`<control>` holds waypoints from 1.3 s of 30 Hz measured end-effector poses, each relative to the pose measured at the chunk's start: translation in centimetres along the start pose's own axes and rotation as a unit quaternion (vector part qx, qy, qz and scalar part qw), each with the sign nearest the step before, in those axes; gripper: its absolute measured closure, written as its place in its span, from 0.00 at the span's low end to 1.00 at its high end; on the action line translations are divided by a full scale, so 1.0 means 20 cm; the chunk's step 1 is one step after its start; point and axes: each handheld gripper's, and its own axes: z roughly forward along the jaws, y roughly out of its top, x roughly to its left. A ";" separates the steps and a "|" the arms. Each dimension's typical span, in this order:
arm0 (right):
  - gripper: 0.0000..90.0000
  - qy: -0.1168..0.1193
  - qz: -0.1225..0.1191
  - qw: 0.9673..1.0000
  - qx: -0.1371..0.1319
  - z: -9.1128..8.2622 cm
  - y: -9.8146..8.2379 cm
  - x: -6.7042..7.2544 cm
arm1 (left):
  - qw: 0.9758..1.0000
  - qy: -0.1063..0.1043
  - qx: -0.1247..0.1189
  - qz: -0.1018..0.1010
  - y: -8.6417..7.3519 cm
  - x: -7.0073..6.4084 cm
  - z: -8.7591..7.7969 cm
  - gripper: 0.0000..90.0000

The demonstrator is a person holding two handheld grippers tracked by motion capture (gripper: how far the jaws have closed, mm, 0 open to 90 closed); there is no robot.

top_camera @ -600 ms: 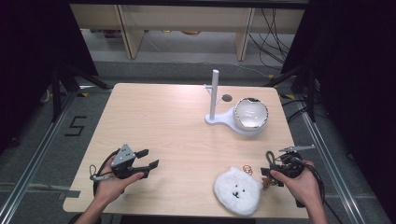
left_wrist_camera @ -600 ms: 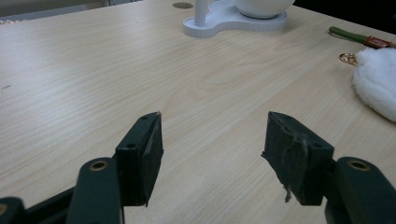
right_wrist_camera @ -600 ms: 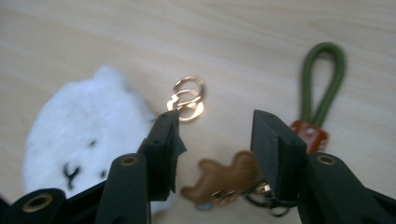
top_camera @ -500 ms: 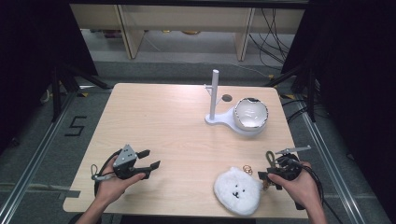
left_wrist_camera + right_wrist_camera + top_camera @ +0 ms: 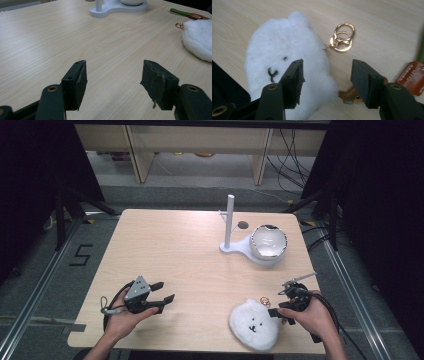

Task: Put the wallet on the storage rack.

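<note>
On the counter (image 5: 190,250), the left claw (image 5: 165,291) sits at the near left with its jaws wide apart and holding nothing. The right claw (image 5: 325,82) hovers, also spread and holding nothing, over the right edge of a white plush (image 5: 287,62) at the near right, with gold rings (image 5: 342,37) (clipped to the plush, it seems) just beyond. A white stand (image 5: 230,227) and bowl (image 5: 268,241) sit far right.

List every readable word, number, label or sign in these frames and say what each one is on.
"5": black numeral marked on the grey floor left of the table, high view.
Brown leather tag beside the right gripper: stamped lettering, too blurred to read.
White plush pouch: a stitched face, no text.
Nothing else is legible.
</note>
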 end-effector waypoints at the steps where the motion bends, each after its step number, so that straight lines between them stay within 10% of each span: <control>1: 0.48 0.002 -0.007 1.000 0.008 0.00 0.01 0.00 | 1.000 -0.001 0.001 -0.001 0.00 0.00 0.00 0.41; 16: 0.47 0.000 -0.049 0.993 0.109 0.10 0.07 0.01 | 1.000 0.004 0.008 -0.004 -0.01 0.00 0.00 0.41; 21: 0.48 0.001 -0.040 0.993 0.109 0.13 0.08 0.01 | 1.000 0.000 0.006 -0.007 -0.02 0.00 0.00 0.41; 39: 0.88 -0.026 -0.132 0.987 0.085 0.15 0.09 0.07 | 1.000 -0.001 0.009 -0.009 -0.04 0.00 0.01 0.41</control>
